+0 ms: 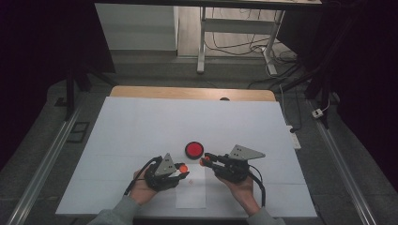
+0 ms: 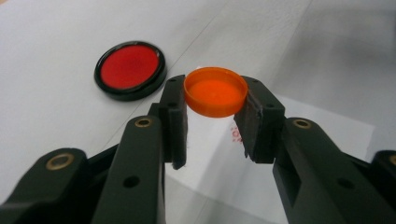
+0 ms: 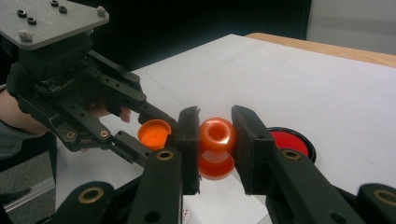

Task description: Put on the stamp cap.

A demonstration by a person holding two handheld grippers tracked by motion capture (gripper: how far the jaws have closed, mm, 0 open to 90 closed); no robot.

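High view: near the red disc (image 1: 194, 149), left gripper (image 1: 183, 169) pinches an orange cap (image 1: 183, 167); right gripper (image 1: 204, 161) pinches an orange bottle (image 1: 205, 162).

Left gripper view: cap (image 2: 215, 91) beside the disc (image 2: 130, 69), clamped at its rim, likely light, slippery.

Right gripper view: bottle (image 3: 216, 145) left of the disc (image 3: 289, 141), squeezed at its neck, seemingly stiff, glossy.

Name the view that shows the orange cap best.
The left gripper view: the orange cap sits large and sharp, clamped between the left gripper's jaws. The right gripper view shows it smaller, partly hidden. In the high view it is just an orange dot.
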